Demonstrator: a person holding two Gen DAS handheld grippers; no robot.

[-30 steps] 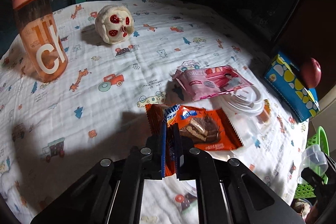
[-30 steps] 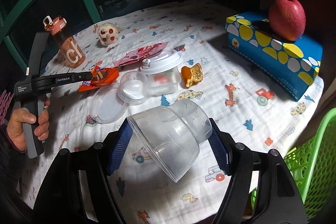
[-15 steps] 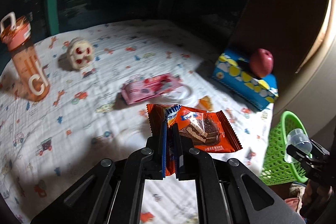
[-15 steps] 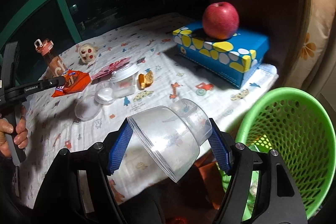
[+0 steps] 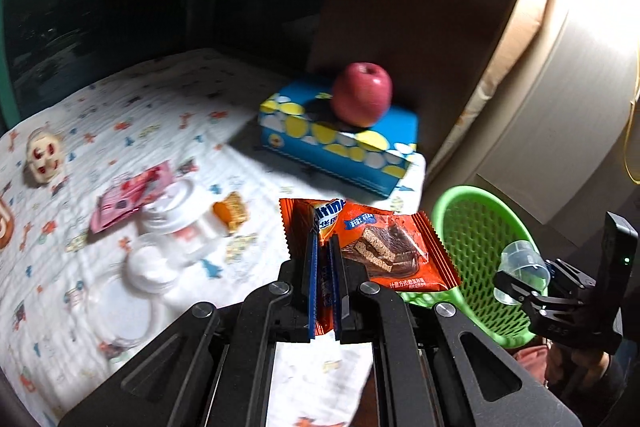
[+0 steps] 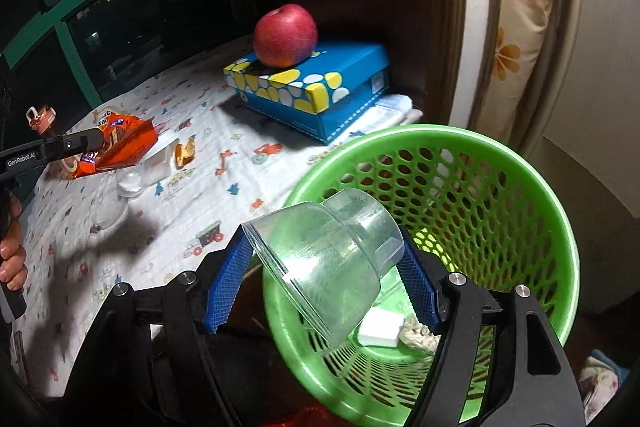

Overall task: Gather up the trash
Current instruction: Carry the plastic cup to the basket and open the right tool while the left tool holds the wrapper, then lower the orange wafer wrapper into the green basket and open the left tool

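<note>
Two grippers hold trash: the right gripper clamps a clear plastic cup above the green mesh basket, and the left gripper pinches an orange wafer wrapper. Beyond, plastic lids, a pink wrapper and an apple on a blue tissue box crowd the desk.

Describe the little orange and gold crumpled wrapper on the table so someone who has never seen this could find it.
Start at the blue spotted box with the red apple on top, then look down the patterned tablecloth toward the clear lidded cup. The crumpled wrapper lies just beside that cup, the only small, shiny orange-gold scrap among clear plastics.
</note>
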